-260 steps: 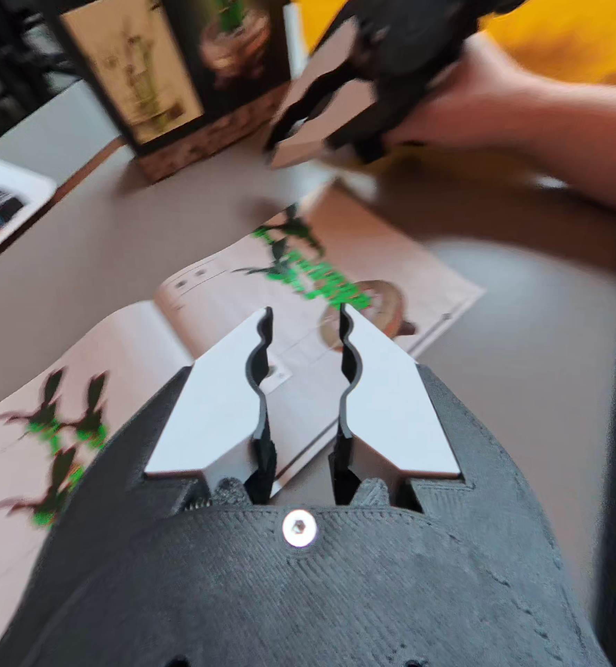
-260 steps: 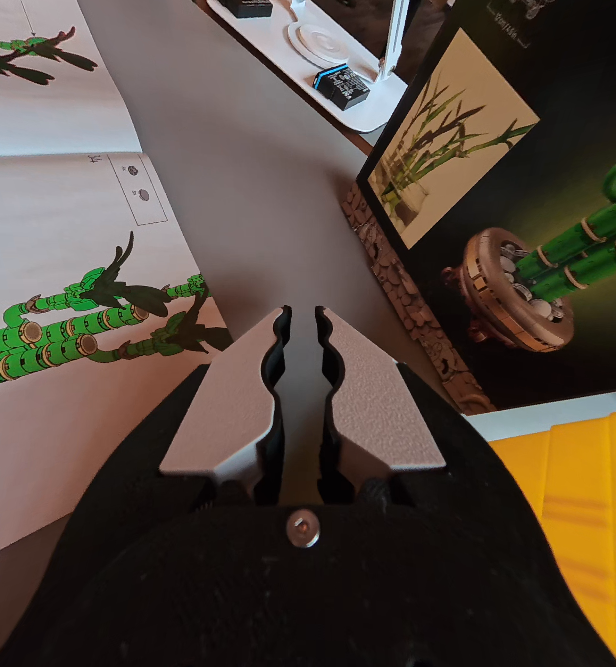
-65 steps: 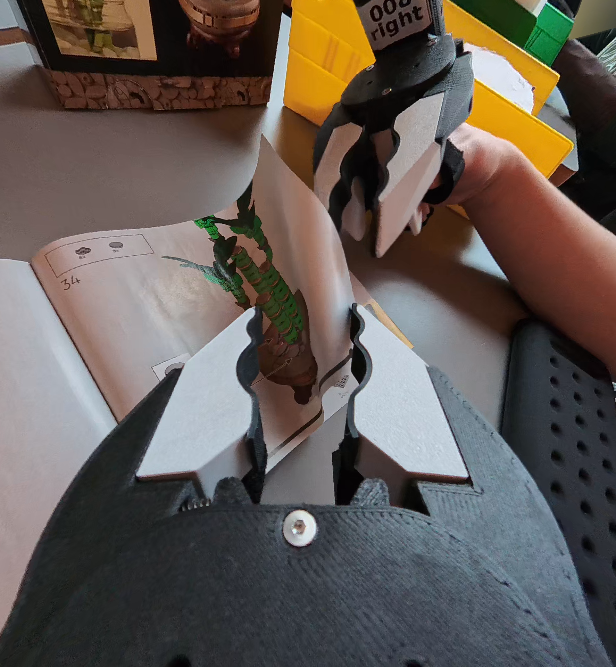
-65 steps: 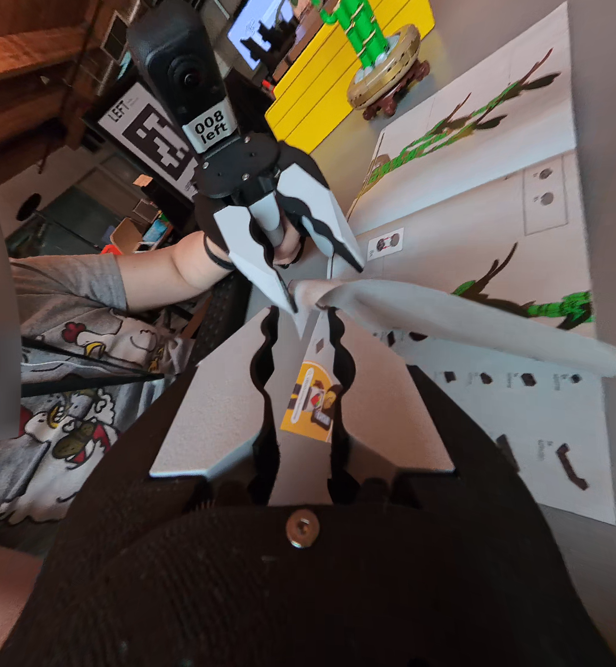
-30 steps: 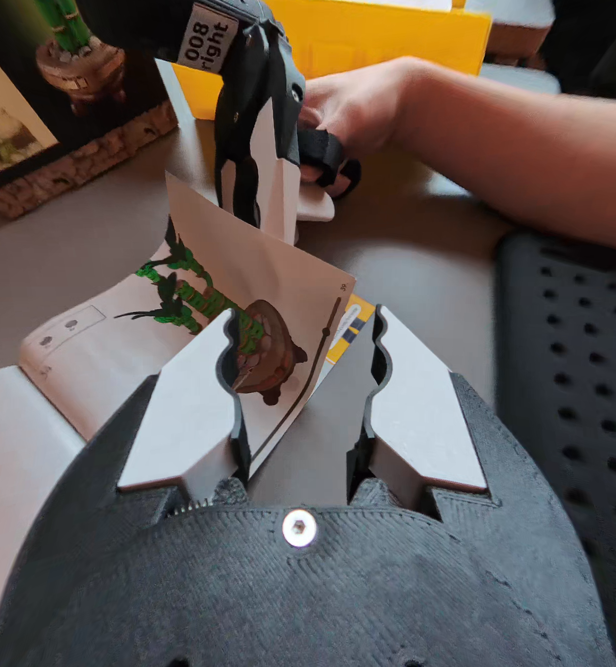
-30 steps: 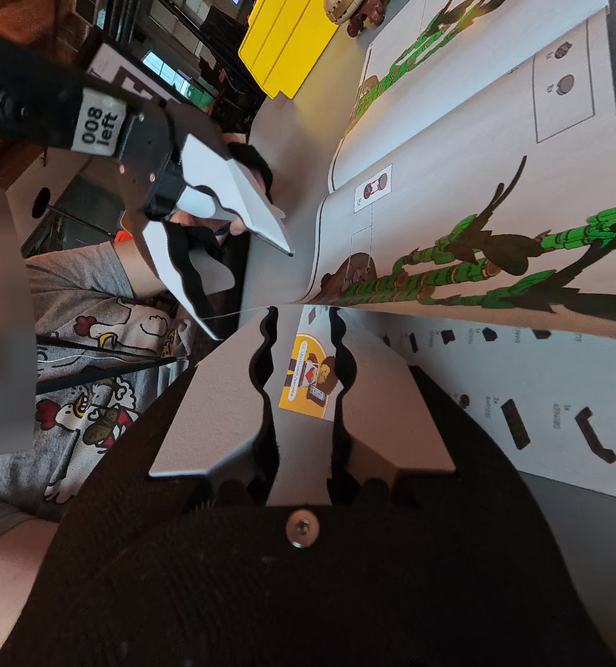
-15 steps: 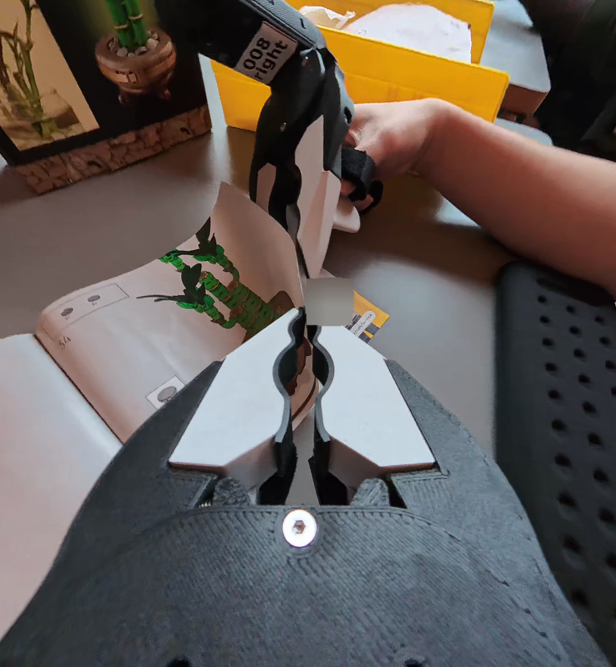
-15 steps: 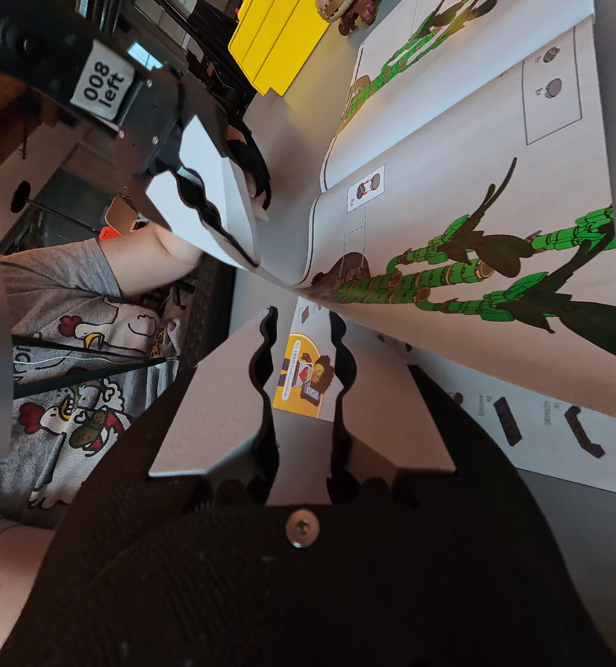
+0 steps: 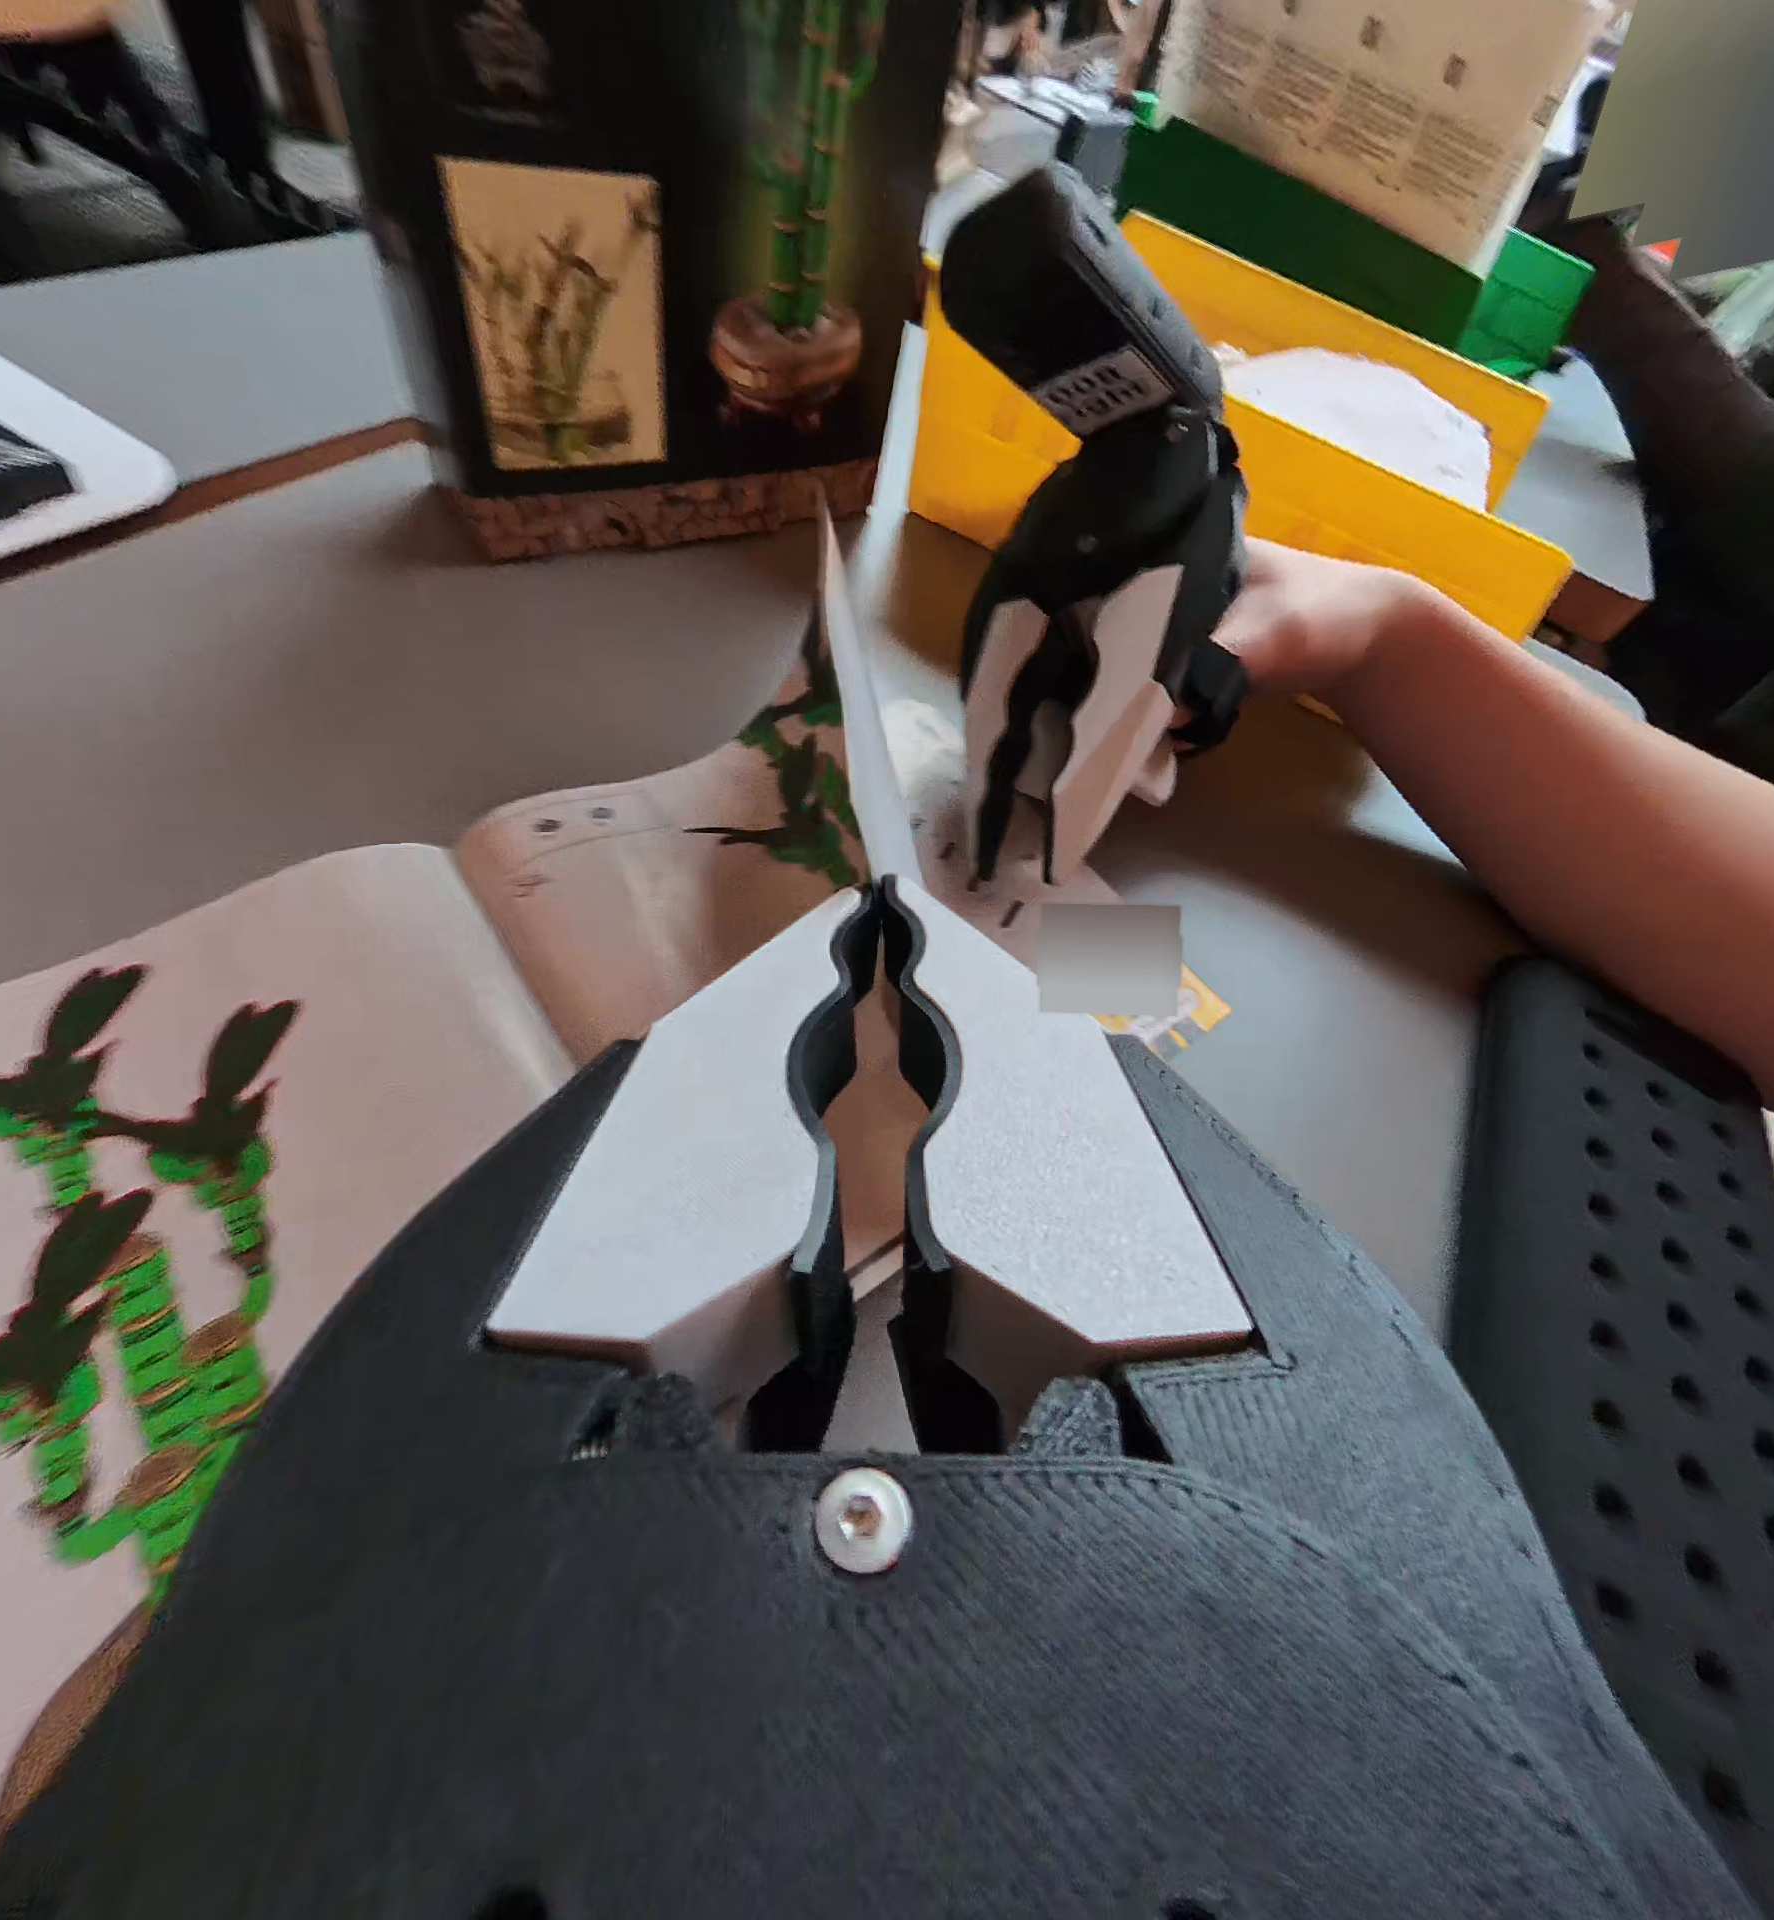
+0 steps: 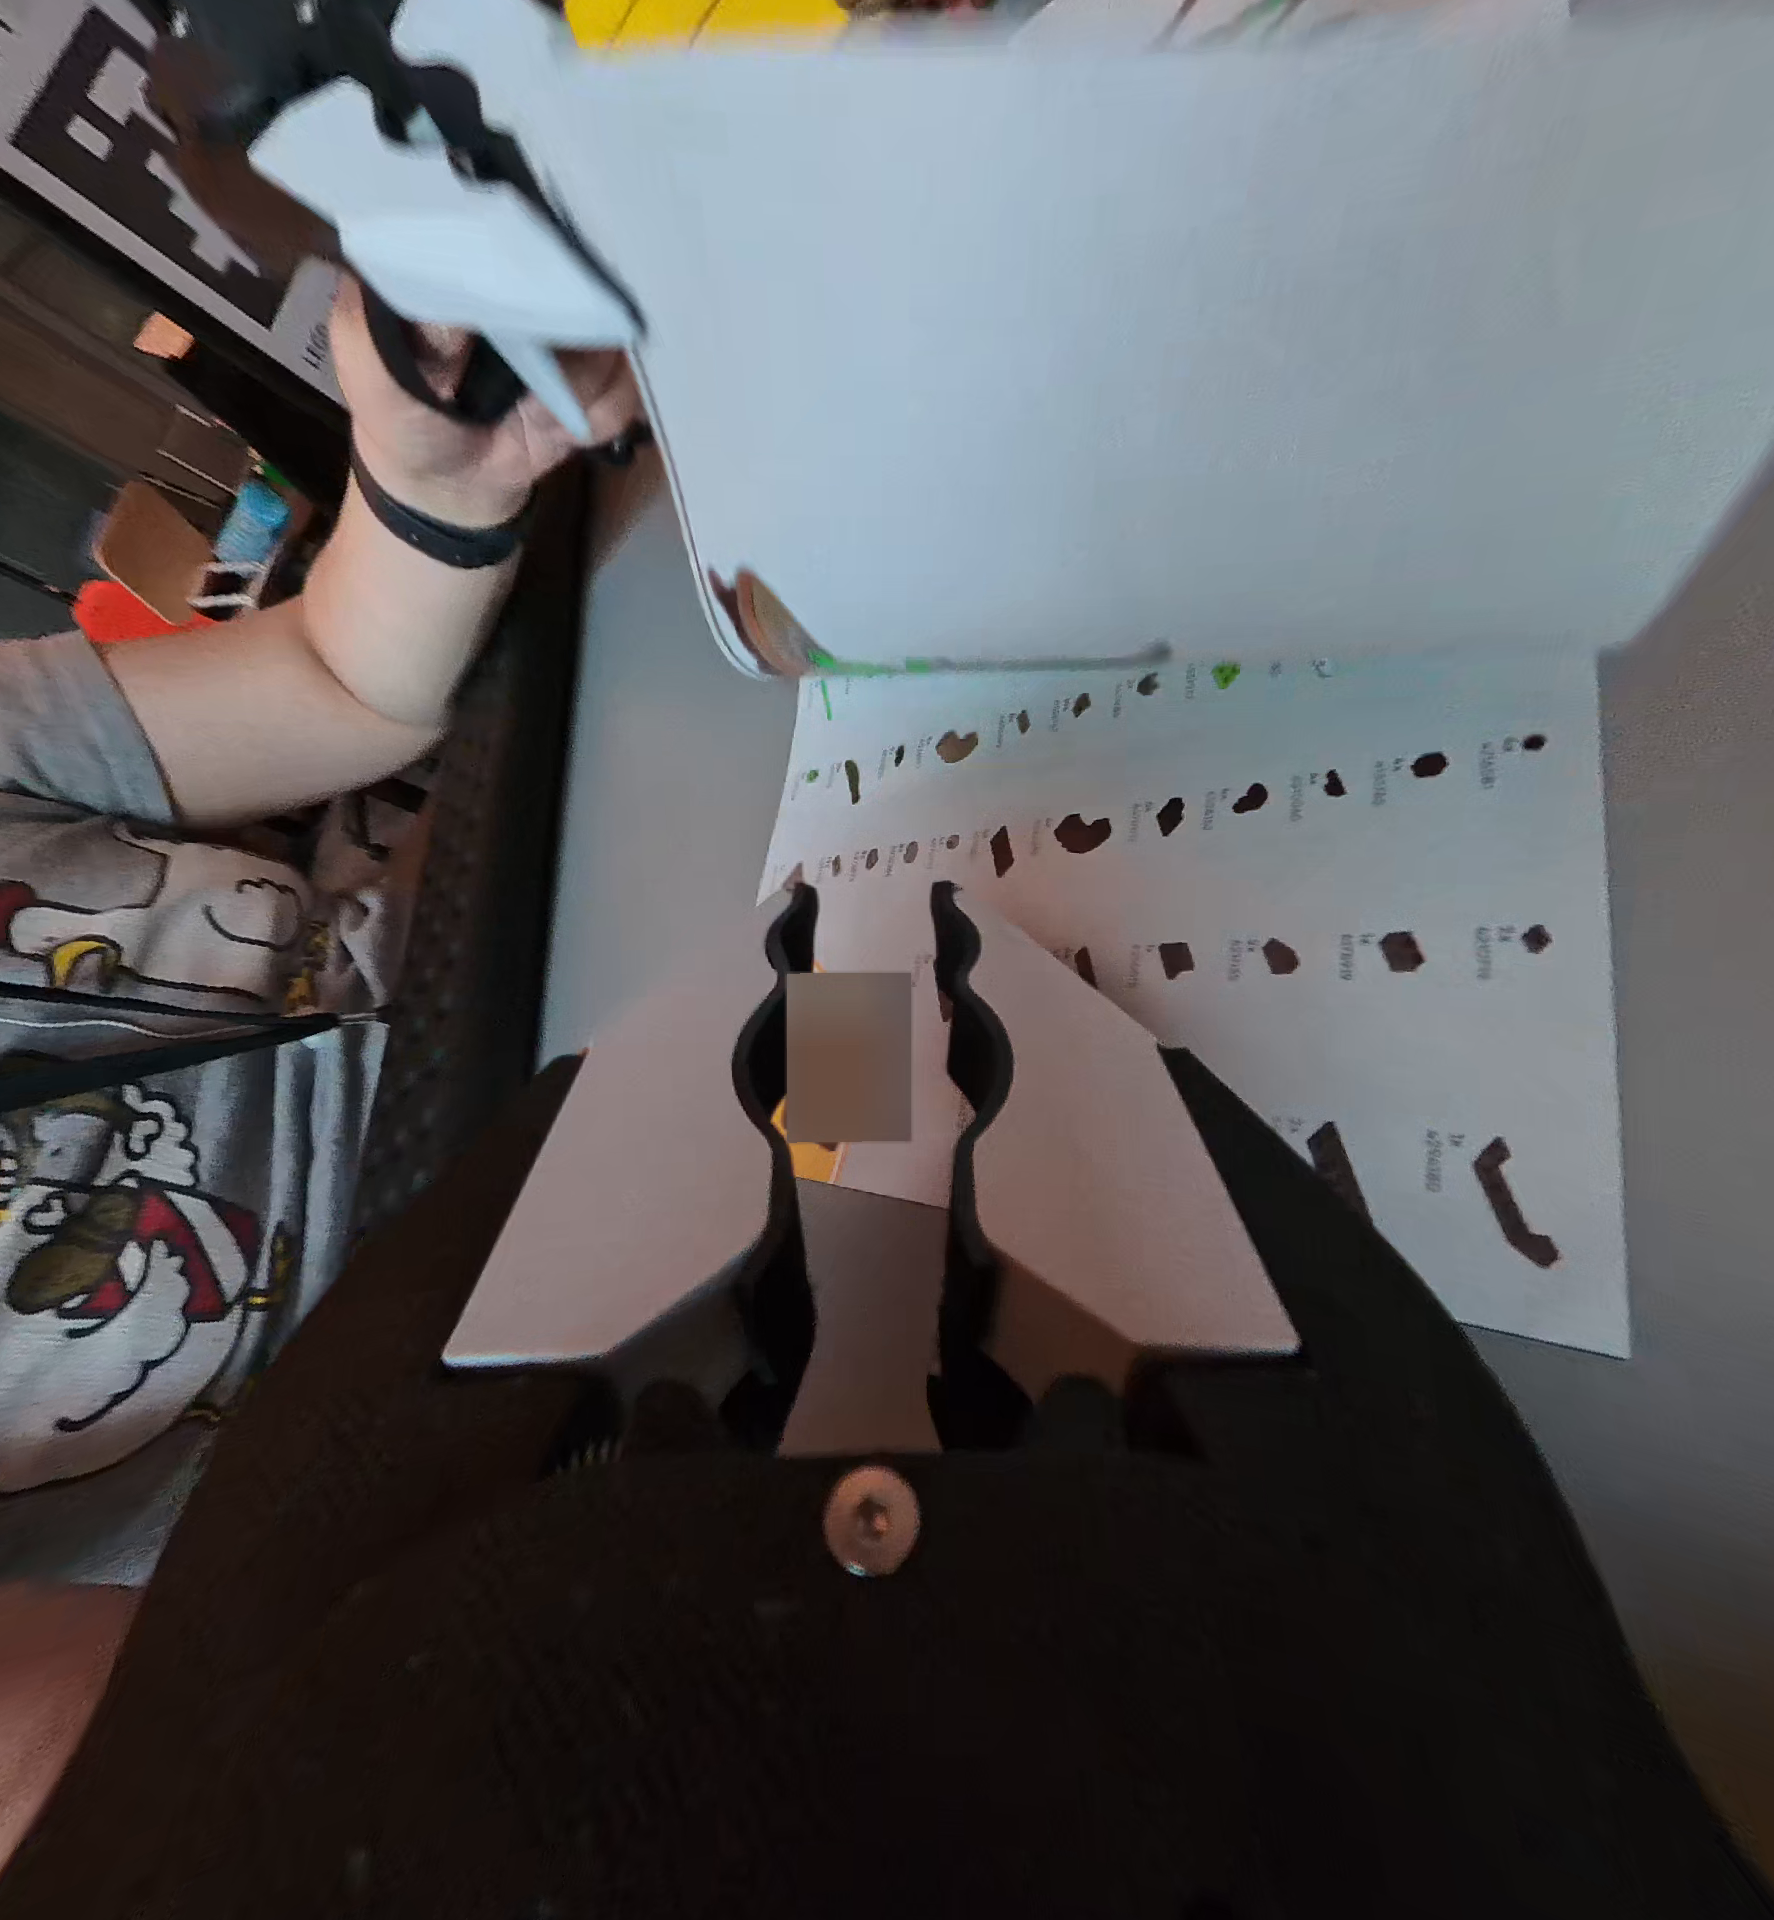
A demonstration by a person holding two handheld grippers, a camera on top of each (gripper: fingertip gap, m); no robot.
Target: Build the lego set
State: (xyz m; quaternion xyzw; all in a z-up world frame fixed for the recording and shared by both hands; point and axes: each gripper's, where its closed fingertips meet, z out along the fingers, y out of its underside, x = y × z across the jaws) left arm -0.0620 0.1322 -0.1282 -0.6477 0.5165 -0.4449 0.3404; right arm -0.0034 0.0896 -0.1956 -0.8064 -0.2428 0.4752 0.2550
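The instruction booklet lies open on the grey counter, the lego box standing at twelve o'clock. The left gripper is clenched on a lifted page, holding it upright. At one o'clock the right gripper hovers over the parts-list page, fingers released, gripping nothing.

The left gripper has a matt black ribbed plastic body, pale grainy jaws and a shiny metal screw. The booklet is smooth paper; the bench is smooth, matt grey. The yellow bin looks like smooth plastic. The chair seat is matt, perforated black plastic.
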